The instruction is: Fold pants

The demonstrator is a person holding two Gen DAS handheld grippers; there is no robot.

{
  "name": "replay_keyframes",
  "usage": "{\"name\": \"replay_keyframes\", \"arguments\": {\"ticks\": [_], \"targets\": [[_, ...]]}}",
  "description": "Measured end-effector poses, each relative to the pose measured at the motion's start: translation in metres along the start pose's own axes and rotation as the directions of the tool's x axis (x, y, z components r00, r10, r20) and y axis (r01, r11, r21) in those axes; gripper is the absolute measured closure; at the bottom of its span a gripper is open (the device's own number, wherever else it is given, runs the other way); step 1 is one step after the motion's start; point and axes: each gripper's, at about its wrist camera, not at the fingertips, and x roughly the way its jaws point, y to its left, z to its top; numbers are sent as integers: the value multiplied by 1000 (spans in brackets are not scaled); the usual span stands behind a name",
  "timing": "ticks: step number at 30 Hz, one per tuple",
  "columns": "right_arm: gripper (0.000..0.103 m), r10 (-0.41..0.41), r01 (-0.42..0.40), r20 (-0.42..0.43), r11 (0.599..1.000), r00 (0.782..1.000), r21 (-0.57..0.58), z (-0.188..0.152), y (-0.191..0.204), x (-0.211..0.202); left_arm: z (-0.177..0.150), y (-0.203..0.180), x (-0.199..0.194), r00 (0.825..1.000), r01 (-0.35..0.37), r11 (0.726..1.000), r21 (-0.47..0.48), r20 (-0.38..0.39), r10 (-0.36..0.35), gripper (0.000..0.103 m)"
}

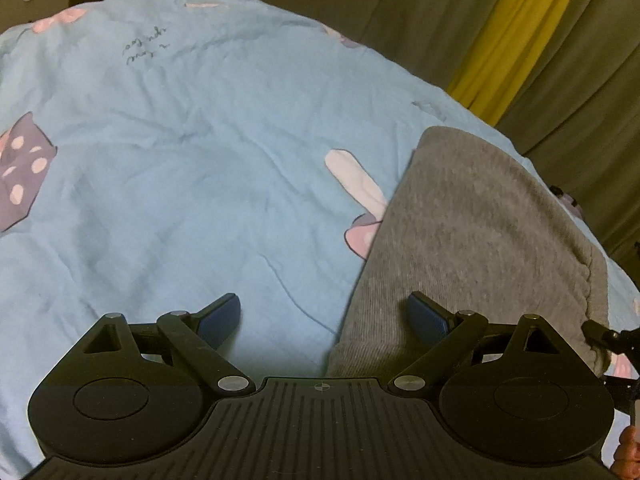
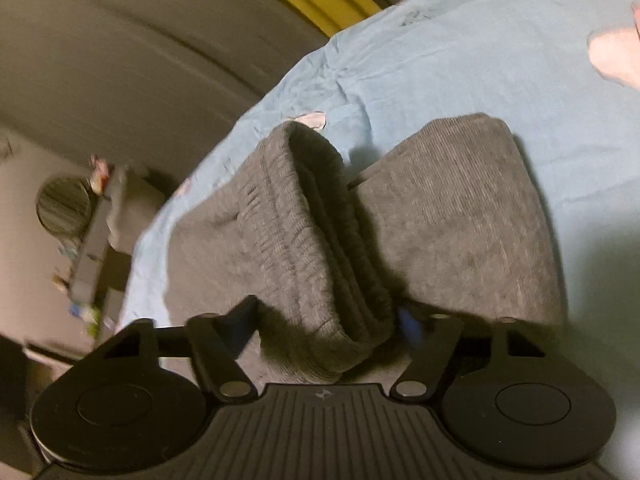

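Observation:
The grey knit pants point(image 1: 472, 240) lie folded on a light blue printed bedsheet point(image 1: 180, 152) at the right of the left wrist view. My left gripper point(image 1: 324, 320) is open and empty, its right finger over the pants' near edge. In the right wrist view the pants point(image 2: 460, 220) lie in a folded bundle, with the elastic waistband part point(image 2: 320, 248) rising between my fingers. My right gripper point(image 2: 328, 320) stands wide open around that waistband fold; I cannot tell whether the pads touch it. The view is motion blurred.
The bed's edge runs along the right side of the left wrist view, with grey and yellow curtains point(image 1: 516, 32) behind it. In the right wrist view a dark shelf with small items point(image 2: 92, 240) stands on the floor left of the bed. The sheet point(image 2: 480, 60) extends beyond the pants.

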Motion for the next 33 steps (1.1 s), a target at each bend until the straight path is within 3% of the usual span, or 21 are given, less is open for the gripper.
{"name": "replay_keyframes", "arguments": {"ticks": [2, 7, 11, 15, 16, 27, 33], "targets": [[37, 5, -5, -11, 1000, 1000, 7, 2, -1, -1, -1, 0, 0, 1000, -2, 1000, 2, -1, 2, 8], [25, 22, -22, -33, 999, 999, 25, 8, 1, 8, -1, -3, 5, 1000, -14, 1000, 12, -10, 14, 8], [26, -14, 14, -34, 1000, 999, 0, 8, 11, 14, -2, -3, 7, 1000, -24, 1000, 12, -14, 24, 8], [56, -56, 56, -3, 995, 998, -80, 2, 28, 4, -2, -1, 9, 1000, -27, 1000, -7, -16, 27, 8], [60, -58, 59, 15, 994, 998, -87, 1, 34, -1, -3, 0, 9, 1000, -26, 1000, -11, -15, 25, 8], [64, 93, -70, 187, 989, 978, -129, -7, 117, -77, -1, 10, -4, 999, 25, 998, -65, 42, -22, 8], [65, 104, -79, 242, 991, 965, -109, -12, 123, -105, 0, 12, -7, 999, 30, 997, -78, 43, -27, 8]]}}
